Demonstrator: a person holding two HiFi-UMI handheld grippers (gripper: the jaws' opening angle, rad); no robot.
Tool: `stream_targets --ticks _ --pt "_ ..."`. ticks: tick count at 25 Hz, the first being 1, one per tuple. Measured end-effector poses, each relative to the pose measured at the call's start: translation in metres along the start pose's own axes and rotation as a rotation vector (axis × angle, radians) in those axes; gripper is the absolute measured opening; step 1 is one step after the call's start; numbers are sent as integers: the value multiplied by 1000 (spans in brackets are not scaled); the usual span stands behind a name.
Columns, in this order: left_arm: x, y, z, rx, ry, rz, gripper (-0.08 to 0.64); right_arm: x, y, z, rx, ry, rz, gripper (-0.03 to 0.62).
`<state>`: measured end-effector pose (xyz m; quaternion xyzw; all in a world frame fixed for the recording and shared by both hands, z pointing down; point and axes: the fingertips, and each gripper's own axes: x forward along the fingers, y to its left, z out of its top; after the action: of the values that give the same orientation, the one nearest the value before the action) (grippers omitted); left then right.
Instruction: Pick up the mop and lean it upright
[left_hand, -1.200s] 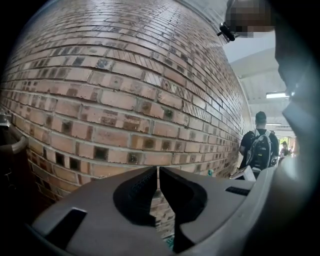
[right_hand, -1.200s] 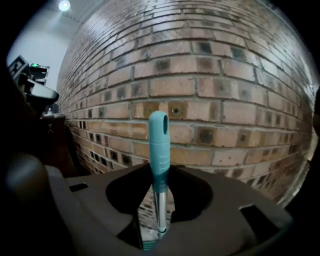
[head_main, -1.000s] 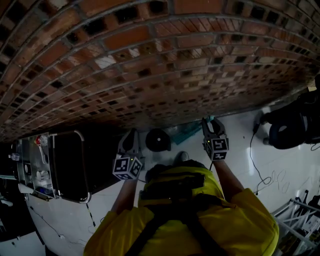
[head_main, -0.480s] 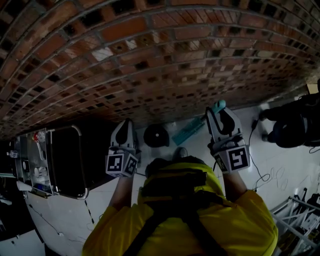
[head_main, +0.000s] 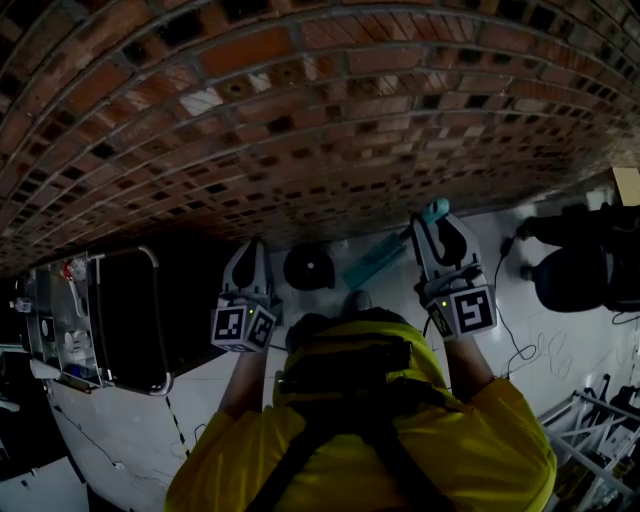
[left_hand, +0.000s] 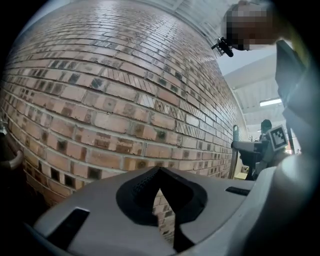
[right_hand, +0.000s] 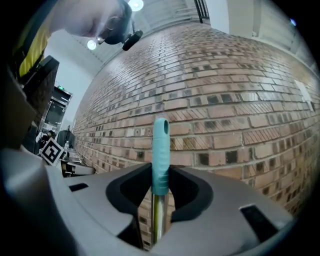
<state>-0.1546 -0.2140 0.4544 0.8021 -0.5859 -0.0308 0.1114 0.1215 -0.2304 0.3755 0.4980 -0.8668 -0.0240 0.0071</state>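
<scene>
At wall (head_main: 300, 120), right tool (head_main: 438, 228) level, gripping mop (right_hand: 160, 150)

Teal mop handle (right_hand: 160, 155), red-brown brick wall (head_main: 300, 100), yellow jacket (head_main: 360, 440).

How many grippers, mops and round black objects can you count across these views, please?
Grippers: 2, the left gripper and the right gripper
Mop: 1
Round black object: 1
Total: 4

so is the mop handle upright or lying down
Roughly upright: in the right gripper view the mop handle stands vertical, clamped in the right claw, with the brick wall behind it.
</scene>
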Motion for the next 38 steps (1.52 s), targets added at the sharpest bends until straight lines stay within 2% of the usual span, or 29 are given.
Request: stream_targets --ticks 7,11,16,22,27,29,31,34,38 --pt "2 3 -21 4 53 21 3 34 -9 -122 49 96 -55 117" --pt "-5 6 -30 -5 73 44 3 46 -8 -189 98 226 -73 118" --pt "-12 14 -47 6 124 67 3 72 -7 -272 109 368 -76 115" --pt "-2 24 -43 8 128 90 3 129 -9 -292 111 399 -70 117" --pt "10 25 -38 4 110 87 3 162 -29 -302 107 467 -133 120" --pt "14 23 -38 -4 106 88 3 166 -30 -304 99 478 -116 124" --pt "13 24 -40 0 109 99 3 171 -28 -302 89 469 -92 170" --pt "8 29 -50 2 128 124 3 168 -26 -300 95 460 -83 170" --pt "-2 38 -65 -18 160 149 3 135 -21 -285 132 439 -71 170"
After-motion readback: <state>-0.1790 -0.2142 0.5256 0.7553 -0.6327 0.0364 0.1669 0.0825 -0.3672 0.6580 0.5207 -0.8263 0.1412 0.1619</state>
